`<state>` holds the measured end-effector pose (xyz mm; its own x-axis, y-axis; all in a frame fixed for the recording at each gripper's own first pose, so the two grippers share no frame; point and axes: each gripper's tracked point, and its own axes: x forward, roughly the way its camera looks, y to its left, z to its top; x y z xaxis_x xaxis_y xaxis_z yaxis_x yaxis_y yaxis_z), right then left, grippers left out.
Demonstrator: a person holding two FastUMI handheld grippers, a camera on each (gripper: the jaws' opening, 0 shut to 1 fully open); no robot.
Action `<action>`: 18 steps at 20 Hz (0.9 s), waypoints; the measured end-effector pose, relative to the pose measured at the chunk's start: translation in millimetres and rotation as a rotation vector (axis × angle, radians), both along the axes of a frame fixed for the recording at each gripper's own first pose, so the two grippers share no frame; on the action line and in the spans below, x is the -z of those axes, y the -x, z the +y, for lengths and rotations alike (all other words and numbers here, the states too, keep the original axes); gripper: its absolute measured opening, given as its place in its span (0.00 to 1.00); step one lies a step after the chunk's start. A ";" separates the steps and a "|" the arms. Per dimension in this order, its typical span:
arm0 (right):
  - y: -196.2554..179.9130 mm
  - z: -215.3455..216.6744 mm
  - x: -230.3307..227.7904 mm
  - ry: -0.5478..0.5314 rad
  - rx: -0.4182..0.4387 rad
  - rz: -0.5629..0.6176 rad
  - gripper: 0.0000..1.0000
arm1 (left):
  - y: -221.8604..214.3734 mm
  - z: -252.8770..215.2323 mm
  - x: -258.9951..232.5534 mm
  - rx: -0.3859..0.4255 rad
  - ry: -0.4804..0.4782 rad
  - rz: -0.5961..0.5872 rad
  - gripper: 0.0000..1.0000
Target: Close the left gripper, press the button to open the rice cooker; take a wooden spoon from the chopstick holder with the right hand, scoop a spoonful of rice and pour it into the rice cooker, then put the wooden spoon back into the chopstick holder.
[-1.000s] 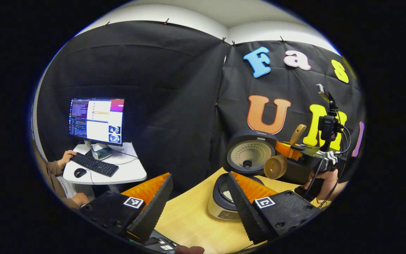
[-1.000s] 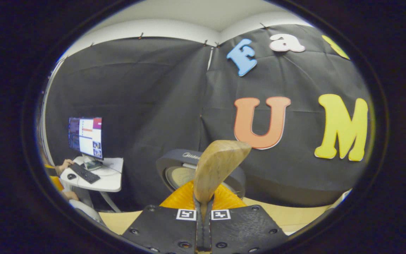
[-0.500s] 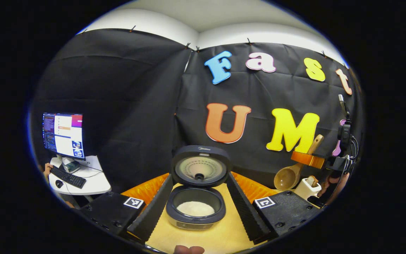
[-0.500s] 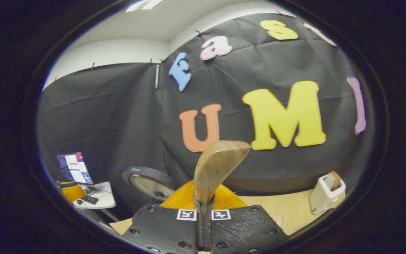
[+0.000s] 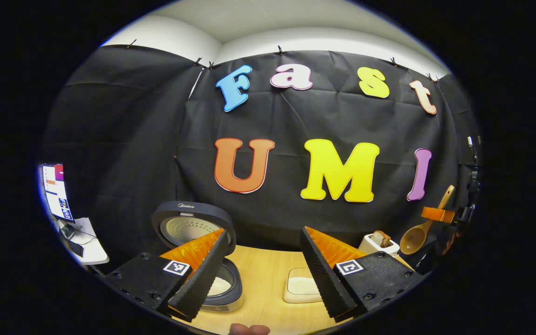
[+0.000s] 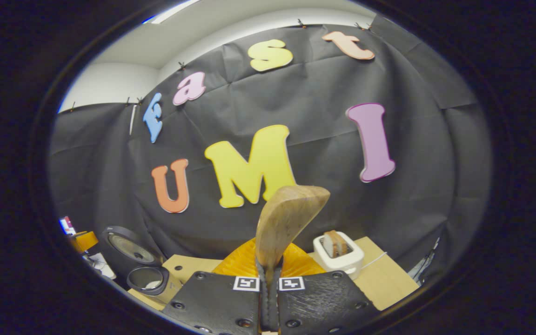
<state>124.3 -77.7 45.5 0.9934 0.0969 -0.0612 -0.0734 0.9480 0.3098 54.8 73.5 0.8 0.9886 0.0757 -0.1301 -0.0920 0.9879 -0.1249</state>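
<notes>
Both grippers are up off the worktop (image 5: 258, 279) right now, so here's how it reads to me. Your right gripper (image 6: 268, 298) has its fingers pinched tight on the handle of the wooden spoon (image 6: 286, 223), which sticks up straight in front of the lens in the right gripper view; in the left gripper view you can see its bowl hanging just beside the chopstick holder (image 5: 378, 243), a bit above it. Your left gripper (image 5: 261, 274) is spread wide and holding nothing. Past it sits the rice cooker (image 5: 217, 291), lid up, white rice in the pot, and near that a shallow tray (image 5: 301, 288) of rice. So my guess is you're on the last step: spoon back in the holder. You'll want to tip the bowl down, line it up over the opening, lower it in, then let go.
</notes>
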 end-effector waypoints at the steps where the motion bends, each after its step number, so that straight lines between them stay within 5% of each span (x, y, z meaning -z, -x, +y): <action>1: 1.7 -14.0 7.9 -0.001 0.016 0.014 0.00 | -4.5 -8.2 -0.1 0.009 0.008 0.000 0.98; 9: -15.3 -45.1 95.5 -0.035 0.017 0.154 0.01 | -11.2 -45.4 1.4 0.033 -0.016 0.050 0.98; 18: -61.3 -42.8 221.4 -0.042 0.011 0.323 0.01 | 5.7 -15.2 8.1 -0.075 -0.065 0.127 0.98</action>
<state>185.6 -120.5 -175.9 0.9243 0.0955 -0.3696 0.0450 0.9342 0.3539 49.0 58.3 -7.3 0.9557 0.1611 -0.2462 -0.1768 0.9833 -0.0432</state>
